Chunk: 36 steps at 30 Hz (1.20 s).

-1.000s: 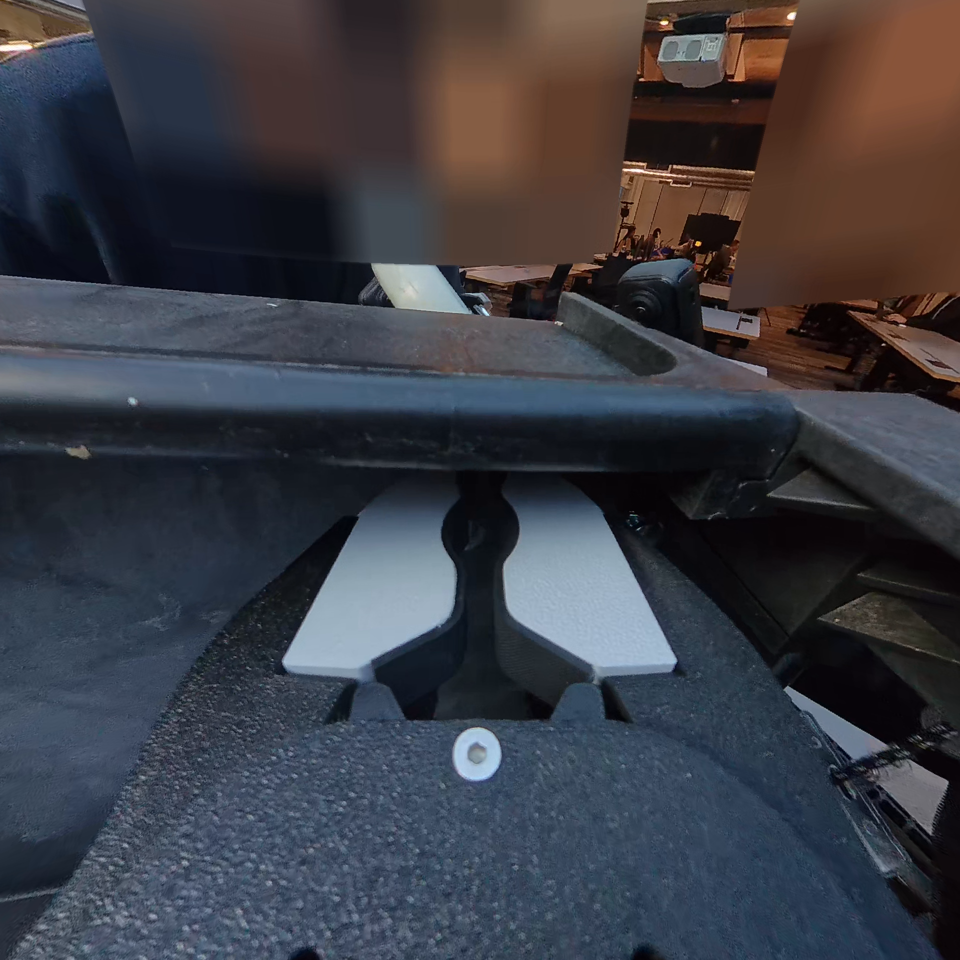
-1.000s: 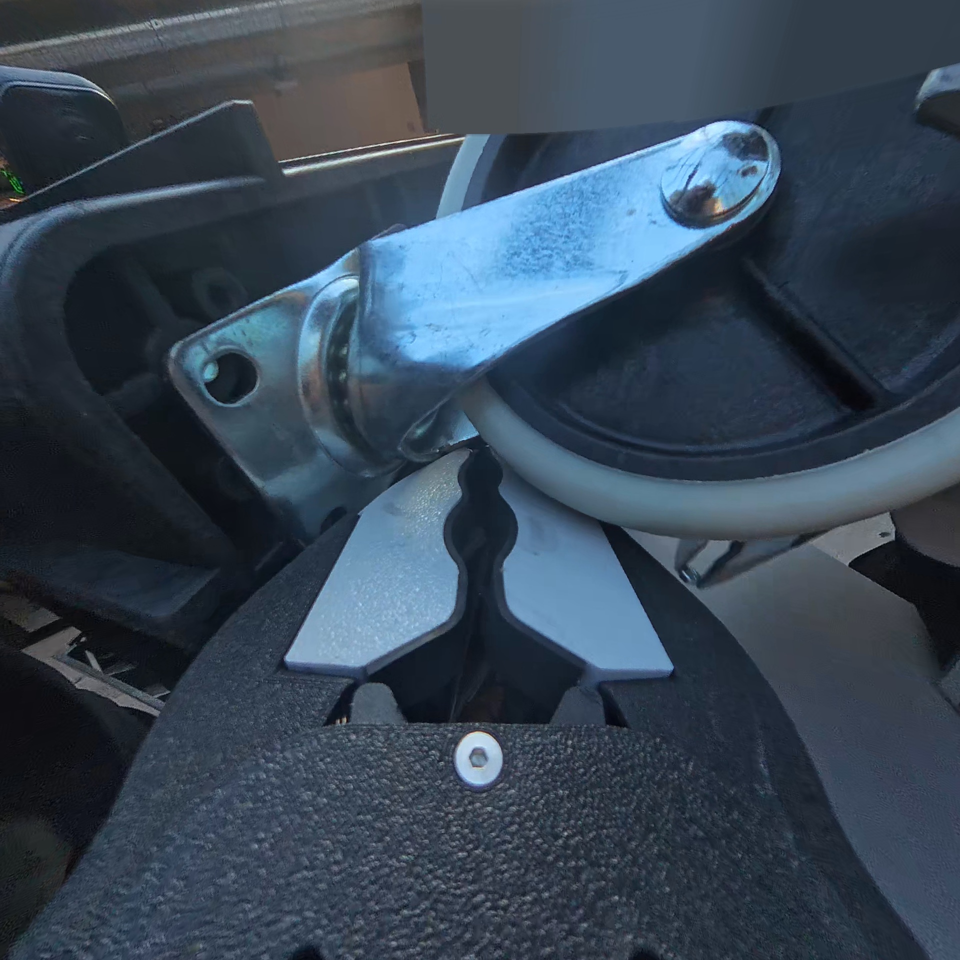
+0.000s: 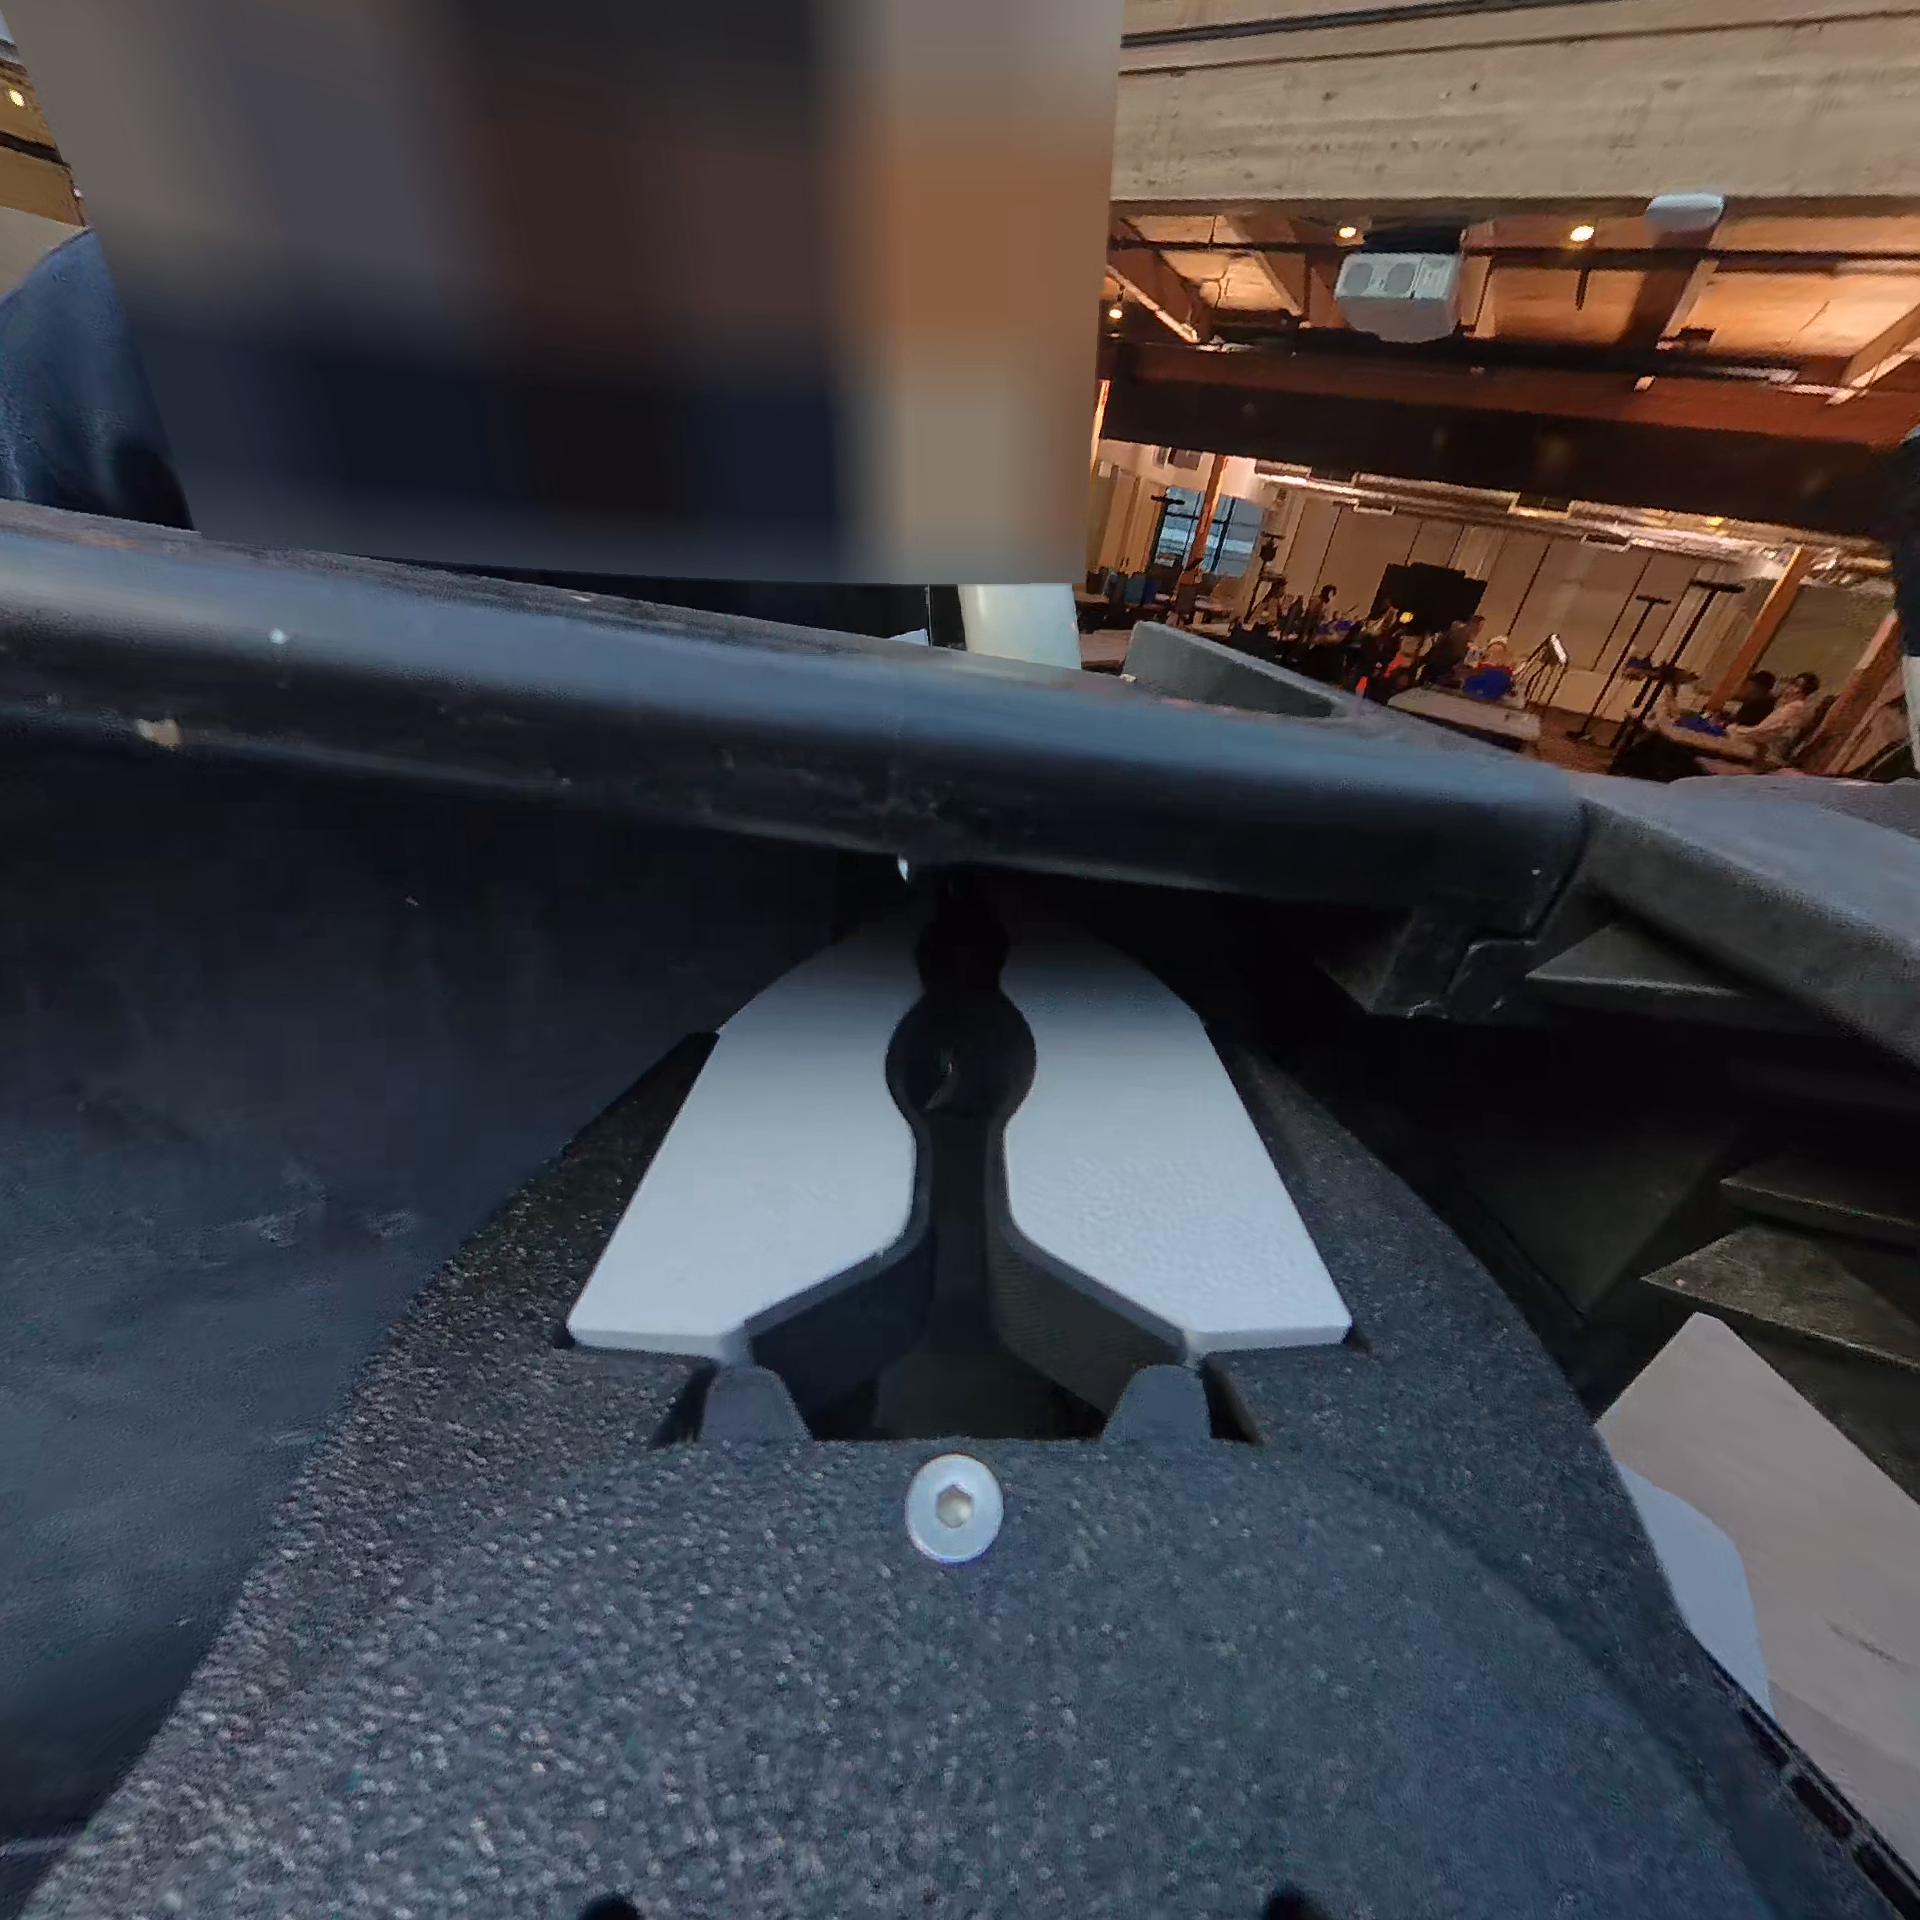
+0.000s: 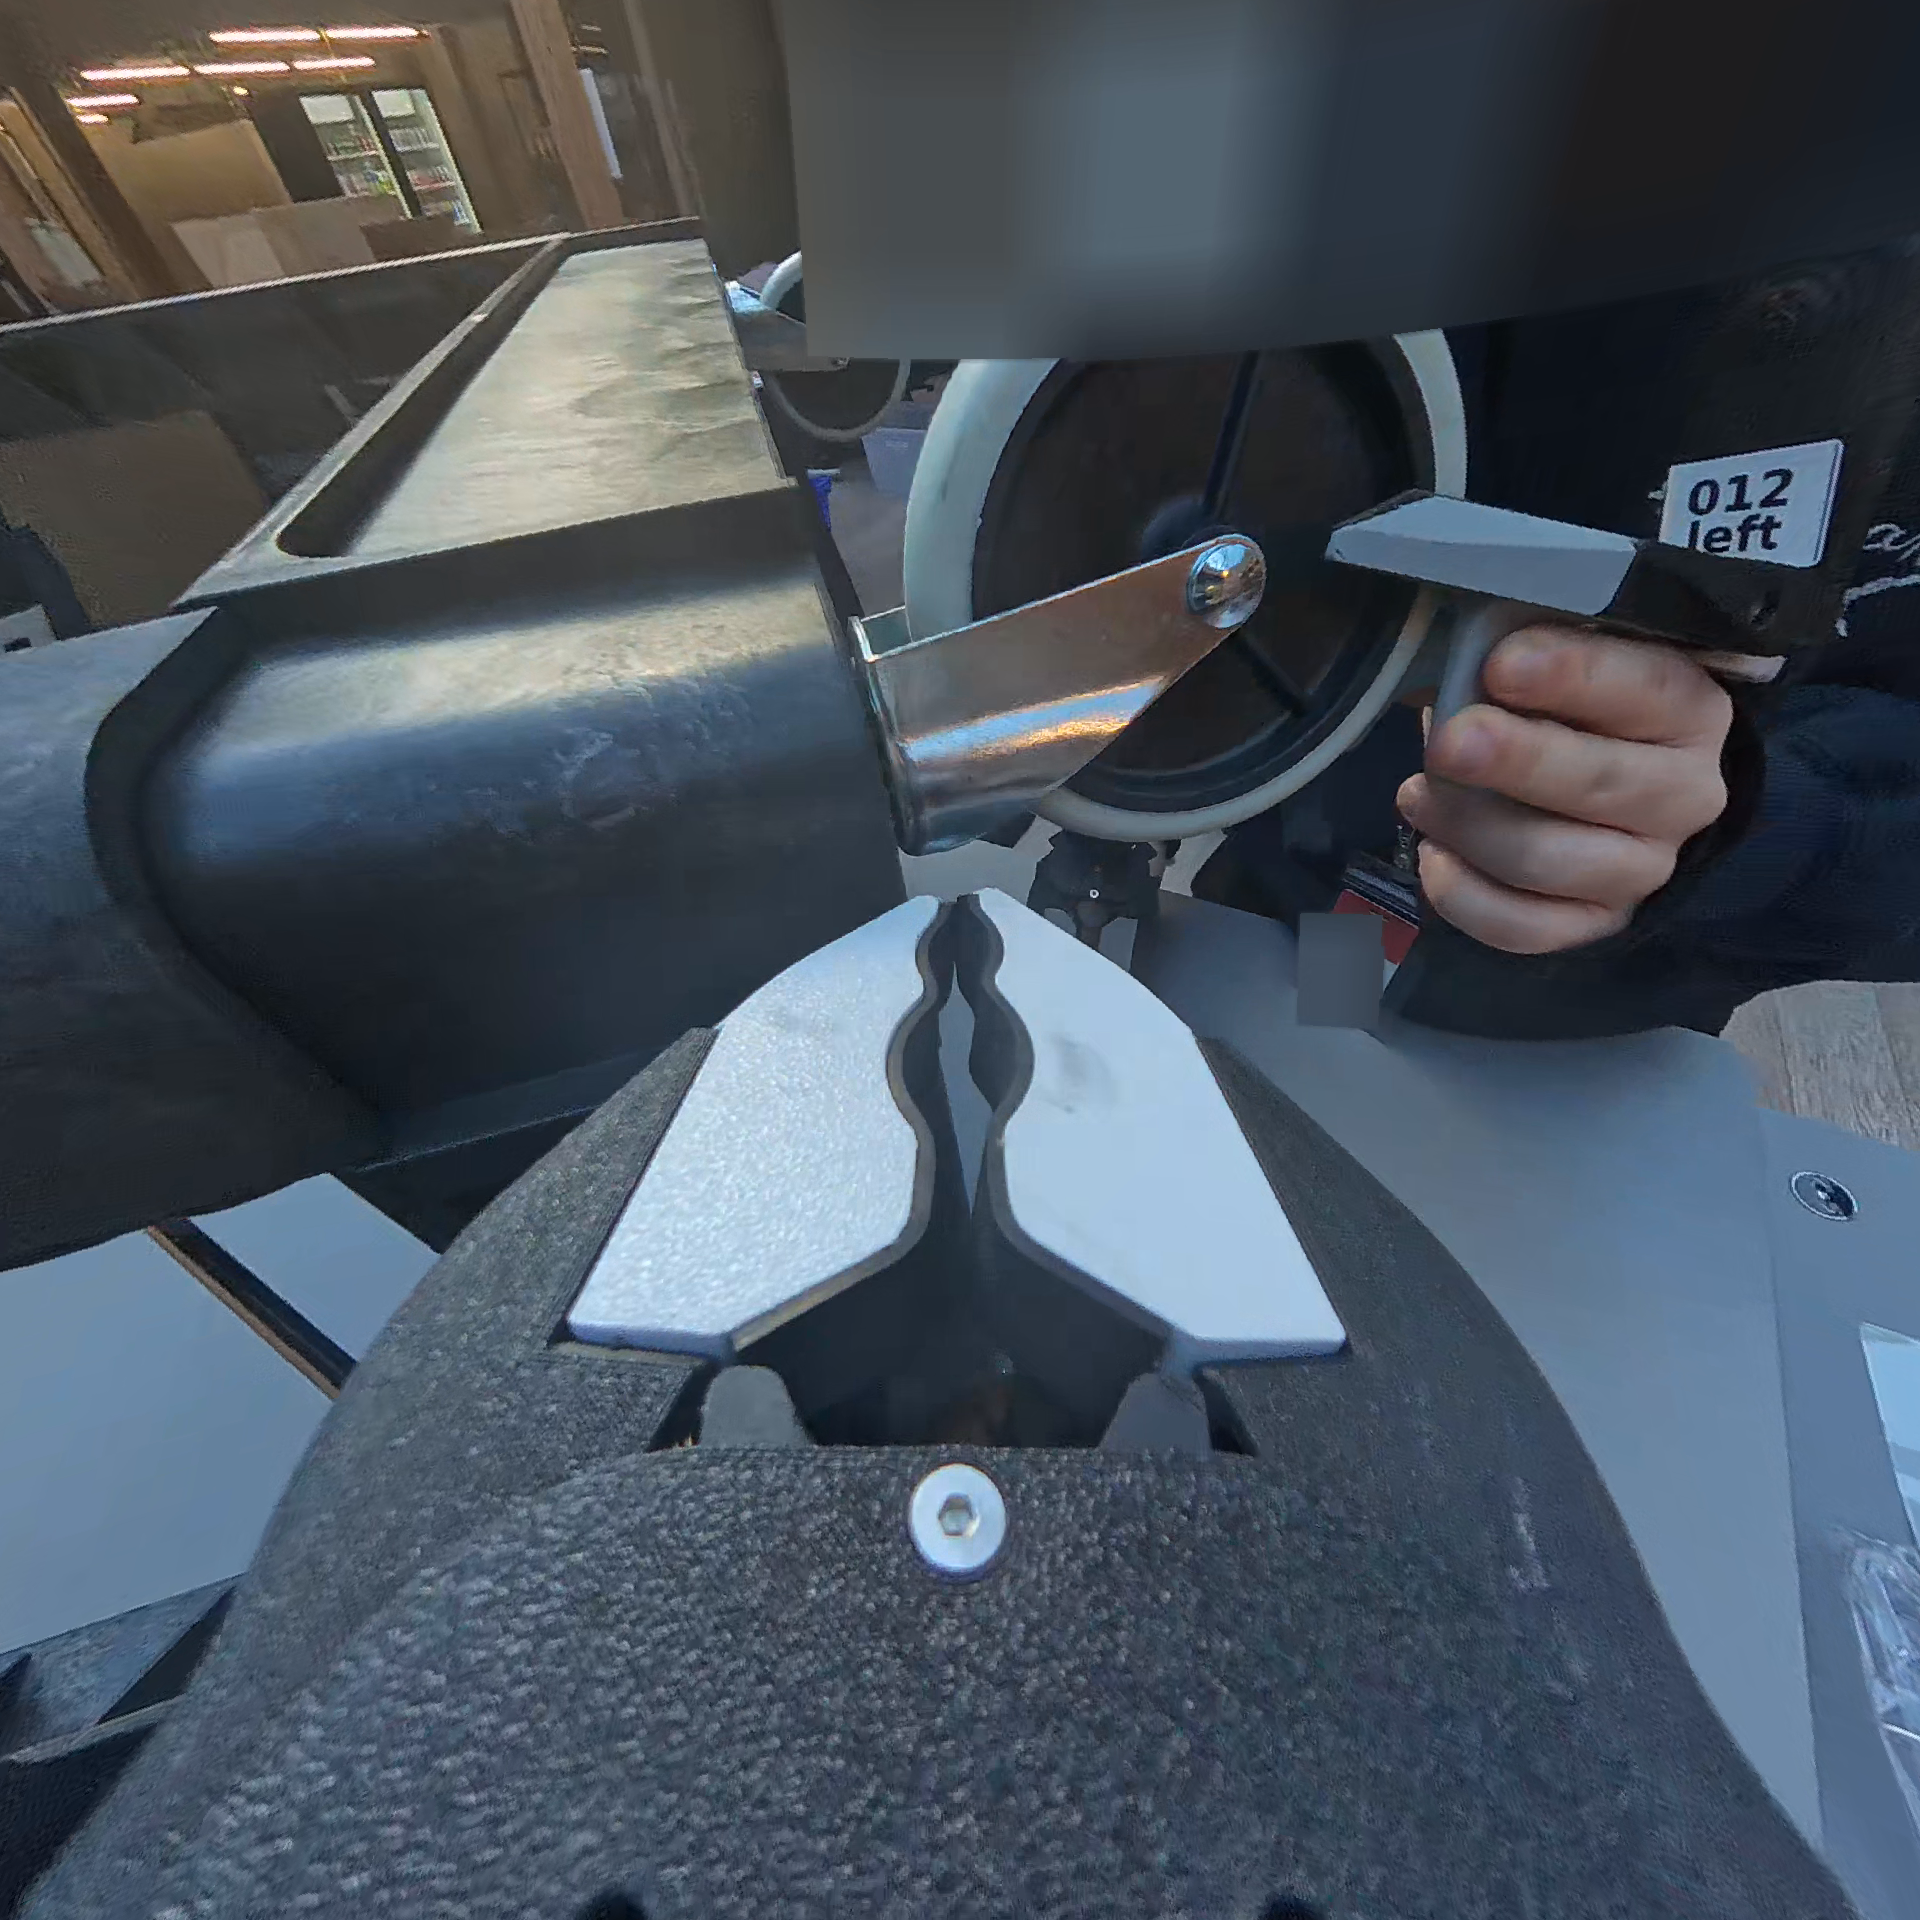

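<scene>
While pinched together | right gripper (image 4: 961, 914) below caster wheel (image 4: 1174, 592) (metal bracket (image 4: 1039, 675) beside)

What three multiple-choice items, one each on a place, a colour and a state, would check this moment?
1. Where is the caster wheel?
A. Lying loose on the floor
B. In a metal bracket at the end of the black cart body
C. Between the right gripper's fingers

2. What colour is the wheel's tyre?
A. Off-white
B. Red
C. Green

3. What is the state of the right gripper?
A. Wide open
B. Shut on the wheel
C. Shut, with nothing between its fingers

Answers:
1. B: the shiny bracket runs from the cart body to the wheel's hub.
2. A: a pale ring runs round the black hub.
3. C: its fingertips meet just below the bracket, clear of it.
</scene>
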Available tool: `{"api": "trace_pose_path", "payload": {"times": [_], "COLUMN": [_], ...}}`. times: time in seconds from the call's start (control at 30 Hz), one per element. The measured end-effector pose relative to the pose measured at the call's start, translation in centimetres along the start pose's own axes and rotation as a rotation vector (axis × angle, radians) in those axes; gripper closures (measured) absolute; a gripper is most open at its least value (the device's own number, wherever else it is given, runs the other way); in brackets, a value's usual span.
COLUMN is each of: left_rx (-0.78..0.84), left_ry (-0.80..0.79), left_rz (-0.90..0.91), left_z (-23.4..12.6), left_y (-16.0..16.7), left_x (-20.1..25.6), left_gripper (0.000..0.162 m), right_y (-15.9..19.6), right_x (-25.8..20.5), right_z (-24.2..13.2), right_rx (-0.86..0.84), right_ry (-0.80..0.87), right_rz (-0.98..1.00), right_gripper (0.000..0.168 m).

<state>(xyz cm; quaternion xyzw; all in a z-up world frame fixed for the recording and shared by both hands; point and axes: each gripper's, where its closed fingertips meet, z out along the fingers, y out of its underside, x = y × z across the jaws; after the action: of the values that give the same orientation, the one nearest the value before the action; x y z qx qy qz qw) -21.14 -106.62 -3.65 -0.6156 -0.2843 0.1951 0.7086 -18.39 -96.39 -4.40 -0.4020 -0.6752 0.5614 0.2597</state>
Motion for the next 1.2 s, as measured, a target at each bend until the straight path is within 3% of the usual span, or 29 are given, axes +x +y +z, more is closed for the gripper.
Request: {"api": "trace_pose_path", "payload": {"times": [0.4,0.87,1.1,1.2], "left_rx": [0.121,0.138,0.123,0.117], "left_ry": [0.042,0.083,0.090,0.093], "left_rz": [-0.051,-0.114,-0.129,-0.136], "left_z": [-0.3,-0.4,-0.4,-0.4], "left_y": [-0.3,-0.3,-0.3,-0.3], "left_x": [0.1,0.2,0.3,0.3], "left_gripper": [0.160,0.160,0.160,0.160], "right_y": [-0.4,-0.2,4.0,6.5], "right_x": [-0.4,-1.5,-5.2,-8.7], "right_z": [-0.3,-0.9,-4.1,-3.7], "right_rx": [-0.118,-0.184,-0.087,-0.037], "right_ry": [0.119,0.095,0.185,0.250], "right_rz": [-0.086,-0.209,-0.432,-0.525], "right_gripper": [0.167,0.163,0.166,0.166]}}
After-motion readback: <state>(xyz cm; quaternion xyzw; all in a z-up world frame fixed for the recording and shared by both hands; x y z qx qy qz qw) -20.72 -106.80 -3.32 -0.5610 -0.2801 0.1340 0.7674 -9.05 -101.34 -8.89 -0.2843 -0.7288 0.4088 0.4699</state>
